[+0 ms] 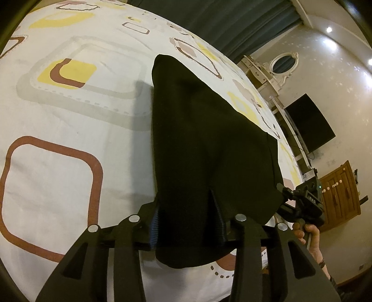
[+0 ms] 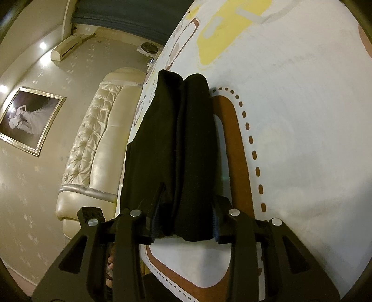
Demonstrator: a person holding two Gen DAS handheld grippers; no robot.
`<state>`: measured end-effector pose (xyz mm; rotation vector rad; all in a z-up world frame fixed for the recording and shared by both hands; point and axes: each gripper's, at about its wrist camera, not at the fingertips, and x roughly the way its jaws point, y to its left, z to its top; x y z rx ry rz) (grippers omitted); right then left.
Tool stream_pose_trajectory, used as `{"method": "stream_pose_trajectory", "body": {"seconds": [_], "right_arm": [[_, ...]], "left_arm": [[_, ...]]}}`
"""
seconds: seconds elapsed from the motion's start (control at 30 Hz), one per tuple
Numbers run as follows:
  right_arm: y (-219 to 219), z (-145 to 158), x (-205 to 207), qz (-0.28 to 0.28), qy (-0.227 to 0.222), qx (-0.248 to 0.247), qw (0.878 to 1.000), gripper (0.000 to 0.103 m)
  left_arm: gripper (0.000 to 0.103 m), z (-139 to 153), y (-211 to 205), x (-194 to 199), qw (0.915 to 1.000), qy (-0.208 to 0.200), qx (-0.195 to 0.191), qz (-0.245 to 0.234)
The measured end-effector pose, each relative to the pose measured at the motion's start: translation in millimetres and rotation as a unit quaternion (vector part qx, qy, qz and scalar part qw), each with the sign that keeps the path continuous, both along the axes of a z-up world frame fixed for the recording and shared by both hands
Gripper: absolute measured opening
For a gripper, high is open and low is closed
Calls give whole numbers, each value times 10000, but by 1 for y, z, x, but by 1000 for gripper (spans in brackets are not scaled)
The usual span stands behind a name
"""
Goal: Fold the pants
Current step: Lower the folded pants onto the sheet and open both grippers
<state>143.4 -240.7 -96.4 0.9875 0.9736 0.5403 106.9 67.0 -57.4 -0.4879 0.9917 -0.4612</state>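
Black pants [image 1: 197,127] lie folded lengthwise on a patterned bed sheet [image 1: 69,116], running away from me. In the left wrist view, my left gripper [image 1: 186,209] has the near end between its jaws; the cloth fills the gap and hangs below the fingers. At the pants' right corner is my right gripper [image 1: 287,192], held by a person's hand [image 1: 309,232]. In the right wrist view, the pants [image 2: 176,139] show as two thick rolls side by side. My right gripper [image 2: 186,209] is shut on their near end, above the sheet [image 2: 302,116].
A cream tufted headboard [image 2: 93,144] borders the bed on one side, with a framed picture [image 2: 28,118] on the wall. On the other side stand a dark screen [image 1: 309,123], a wooden cabinet [image 1: 339,192] and a teal curtain [image 1: 220,21].
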Motion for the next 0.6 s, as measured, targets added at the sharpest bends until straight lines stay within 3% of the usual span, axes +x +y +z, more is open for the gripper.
{"method": "stream_pose_trajectory", "body": {"seconds": [0.1, 0.17, 0.3, 0.6], "right_arm": [[-1, -1, -1, -37, 15, 59, 10000, 34], [-1, -1, -2, -84, 34, 111, 9999, 35], [-5, -4, -6, -188, 65, 217, 9996, 37], [-14, 1, -28, -436, 165, 100, 9989, 48]], "left_arm": [[49, -3, 2, -1, 9999, -35, -101, -21], [63, -5, 4, -2, 10000, -41, -39, 38], [73, -6, 8, -7, 9999, -64, -107, 73], [84, 7, 7, -31, 9982, -12, 406, 438]]}}
